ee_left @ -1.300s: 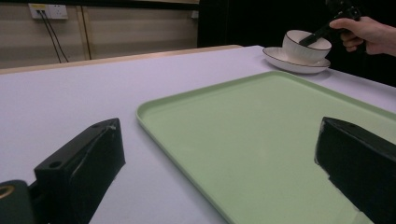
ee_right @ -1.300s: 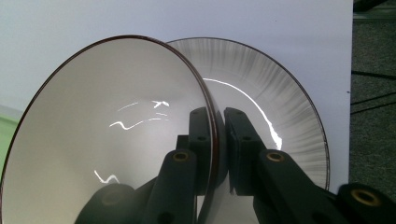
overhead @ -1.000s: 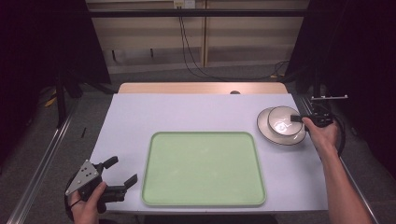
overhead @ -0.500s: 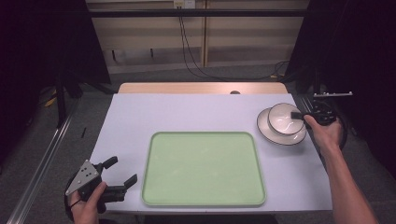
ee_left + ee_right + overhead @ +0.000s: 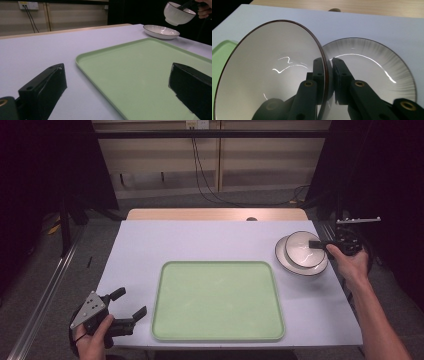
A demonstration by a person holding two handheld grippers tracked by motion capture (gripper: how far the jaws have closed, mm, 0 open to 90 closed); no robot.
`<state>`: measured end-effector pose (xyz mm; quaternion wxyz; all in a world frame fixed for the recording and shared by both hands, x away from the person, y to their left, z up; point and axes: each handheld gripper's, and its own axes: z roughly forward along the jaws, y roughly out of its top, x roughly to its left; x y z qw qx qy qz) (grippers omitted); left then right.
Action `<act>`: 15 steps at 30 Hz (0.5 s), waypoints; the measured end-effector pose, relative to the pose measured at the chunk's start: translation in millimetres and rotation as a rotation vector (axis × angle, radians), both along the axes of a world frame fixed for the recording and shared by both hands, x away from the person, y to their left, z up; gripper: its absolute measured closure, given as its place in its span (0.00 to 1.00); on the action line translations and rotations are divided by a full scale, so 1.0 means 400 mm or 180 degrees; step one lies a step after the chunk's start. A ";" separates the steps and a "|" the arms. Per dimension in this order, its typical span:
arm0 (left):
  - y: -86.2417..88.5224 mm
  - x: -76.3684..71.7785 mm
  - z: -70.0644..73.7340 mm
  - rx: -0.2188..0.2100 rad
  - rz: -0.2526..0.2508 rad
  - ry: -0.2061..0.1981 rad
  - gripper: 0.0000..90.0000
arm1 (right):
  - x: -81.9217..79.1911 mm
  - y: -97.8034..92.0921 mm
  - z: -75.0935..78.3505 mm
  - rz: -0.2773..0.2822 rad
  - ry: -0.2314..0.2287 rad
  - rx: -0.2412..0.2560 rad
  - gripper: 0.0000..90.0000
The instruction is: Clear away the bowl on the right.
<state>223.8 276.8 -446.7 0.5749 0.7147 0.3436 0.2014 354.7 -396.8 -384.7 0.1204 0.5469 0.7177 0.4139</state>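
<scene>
A white bowl [image 5: 303,250] with a dark rim hangs in the air above a white plate [image 5: 285,260] at the table's right side. My right gripper [image 5: 318,244] is shut on the bowl's rim [image 5: 325,75], one jaw inside and one outside. The left gripper view shows the lifted bowl [image 5: 178,14] over the plate [image 5: 161,31]. In the right gripper view the plate [image 5: 372,67] lies just behind the bowl [image 5: 269,75]. My left gripper [image 5: 129,304] stands open at the table's front left corner, holding nothing. A large green tray [image 5: 217,300] lies empty between the two grippers.
The table has a pale lilac cover [image 5: 200,242] with a wooden strip [image 5: 215,214] along its far edge. A black stand with a bar [image 5: 357,220] rises just off the right edge. Cables hang on the back wall [image 5: 200,160].
The right gripper has lifted the bowl off the plate and tilted it. The left gripper has stayed where it was.
</scene>
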 end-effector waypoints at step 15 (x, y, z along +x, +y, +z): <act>-0.002 -0.004 0.000 0.0002 0.0010 -0.0003 0.02 | -0.001 0.063 0.010 0.0361 0.0025 0.0016 0.91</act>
